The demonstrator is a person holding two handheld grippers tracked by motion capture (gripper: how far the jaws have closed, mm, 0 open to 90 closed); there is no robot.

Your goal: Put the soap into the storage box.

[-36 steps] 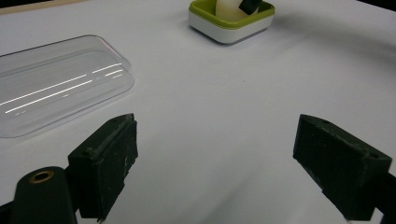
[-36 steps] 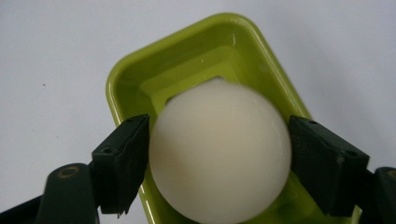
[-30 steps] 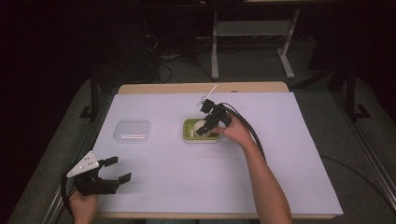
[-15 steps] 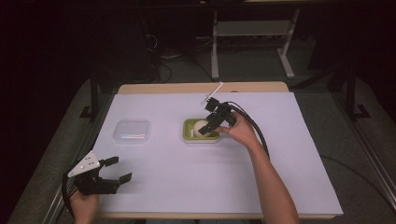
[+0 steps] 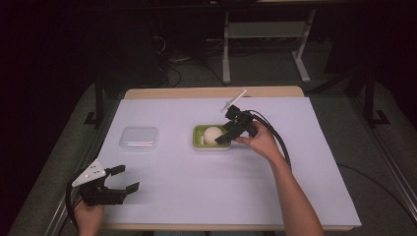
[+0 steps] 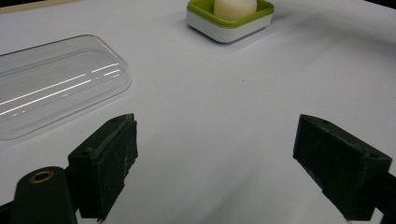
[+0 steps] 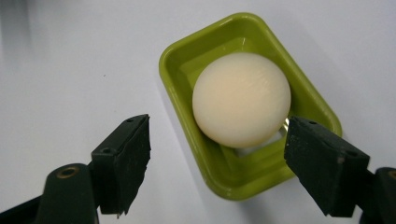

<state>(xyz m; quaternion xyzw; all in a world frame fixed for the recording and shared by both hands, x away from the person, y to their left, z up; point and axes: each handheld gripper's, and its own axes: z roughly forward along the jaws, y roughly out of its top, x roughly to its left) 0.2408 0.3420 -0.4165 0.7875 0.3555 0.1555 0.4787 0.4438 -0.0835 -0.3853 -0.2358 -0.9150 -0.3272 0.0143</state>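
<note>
A cream round ball [image 5: 213,134] [image 7: 241,105] [image 6: 235,6] rests in a small green tray [image 5: 199,132] [image 7: 189,51] [image 6: 227,22] at the middle of the white table. My right gripper [image 5: 225,137] [image 7: 217,163] hovers just above the tray's right side, open, its jaws on either side of the tray's near end and holding nothing. A clear plastic lid [image 5: 139,138] [image 6: 49,84] lies flat to the left of the tray. My left gripper [image 5: 126,178] [image 6: 215,161] stands open near the table's front left corner, empty, pointing toward the lid and tray.
The white sheet [image 5: 196,187] covers the table top, with a wooden strip [image 5: 211,92] along the far edge. Cables [image 5: 275,140] trail from the right gripper over the forearm. Dark floor and a metal stand [image 5: 265,34] lie beyond the table.
My right gripper has eased back a little from the tray, toward the right. The ball stays in the tray. The left gripper has not moved.
</note>
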